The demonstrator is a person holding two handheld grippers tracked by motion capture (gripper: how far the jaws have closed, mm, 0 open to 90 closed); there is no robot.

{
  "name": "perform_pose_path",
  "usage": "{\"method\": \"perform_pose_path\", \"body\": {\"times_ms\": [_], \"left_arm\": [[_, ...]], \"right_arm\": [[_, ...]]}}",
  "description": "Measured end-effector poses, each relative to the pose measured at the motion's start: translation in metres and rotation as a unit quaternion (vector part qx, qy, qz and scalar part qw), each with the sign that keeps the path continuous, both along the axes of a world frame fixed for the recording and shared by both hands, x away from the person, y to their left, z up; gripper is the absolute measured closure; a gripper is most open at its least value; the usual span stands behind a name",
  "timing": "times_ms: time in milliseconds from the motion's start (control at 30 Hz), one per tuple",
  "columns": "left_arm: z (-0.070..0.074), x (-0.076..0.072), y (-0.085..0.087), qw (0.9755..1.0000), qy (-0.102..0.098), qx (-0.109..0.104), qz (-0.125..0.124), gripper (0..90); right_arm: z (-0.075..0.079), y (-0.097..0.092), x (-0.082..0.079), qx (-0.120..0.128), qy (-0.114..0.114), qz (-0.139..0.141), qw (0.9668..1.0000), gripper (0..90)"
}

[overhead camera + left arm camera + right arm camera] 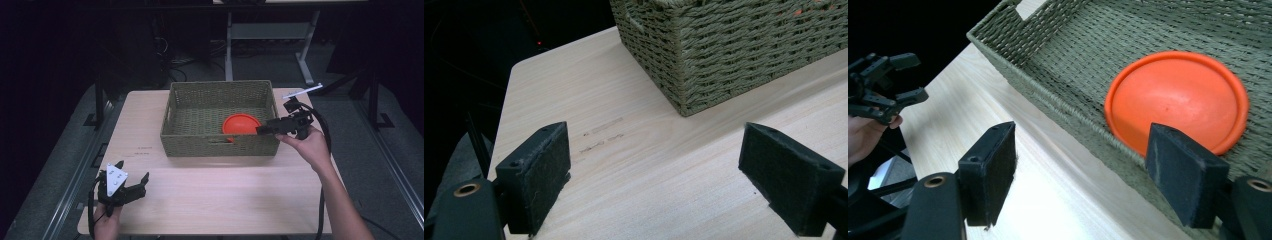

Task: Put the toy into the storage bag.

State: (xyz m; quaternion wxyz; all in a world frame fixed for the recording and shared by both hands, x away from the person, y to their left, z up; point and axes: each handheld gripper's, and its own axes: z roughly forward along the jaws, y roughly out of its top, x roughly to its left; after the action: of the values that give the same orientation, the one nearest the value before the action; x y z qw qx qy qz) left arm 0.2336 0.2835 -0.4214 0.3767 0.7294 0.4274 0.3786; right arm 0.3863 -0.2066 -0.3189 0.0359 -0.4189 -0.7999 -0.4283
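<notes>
Leftmost, the left claw [131, 186] hovers low over the pale wooden worktop [210, 195] near its front left corner, jaws spread wide and holding nothing. Further right stands the olive-green woven rectangular basket [220, 145], and a round orange plastic disc [241, 124] lies inside it, against the front wall toward the right end. The right claw [1080, 172] sits at the basket's right front corner, jaws wide apart and empty, straddling the rim in its own view.

Probably the disc is the target; a claw closing from here could catch the woven wall instead and drag the basket.

From above, the front wall cuts off the disc's lower edge, and whether it lies flat or leans is unclear.
</notes>
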Motion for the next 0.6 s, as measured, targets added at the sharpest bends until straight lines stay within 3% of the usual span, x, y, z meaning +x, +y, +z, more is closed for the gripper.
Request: {"method": "perform_pose_path", "body": {"times_ms": [600], "left_arm": [[0.000, 0.000, 0.001, 1.0000, 0.000, 0.001, 0.003, 12.7]], "right_arm": [[-0.019, -0.019, -0.023, 0.002, -0.008, -0.002, 1.0000, 27.4]]}}
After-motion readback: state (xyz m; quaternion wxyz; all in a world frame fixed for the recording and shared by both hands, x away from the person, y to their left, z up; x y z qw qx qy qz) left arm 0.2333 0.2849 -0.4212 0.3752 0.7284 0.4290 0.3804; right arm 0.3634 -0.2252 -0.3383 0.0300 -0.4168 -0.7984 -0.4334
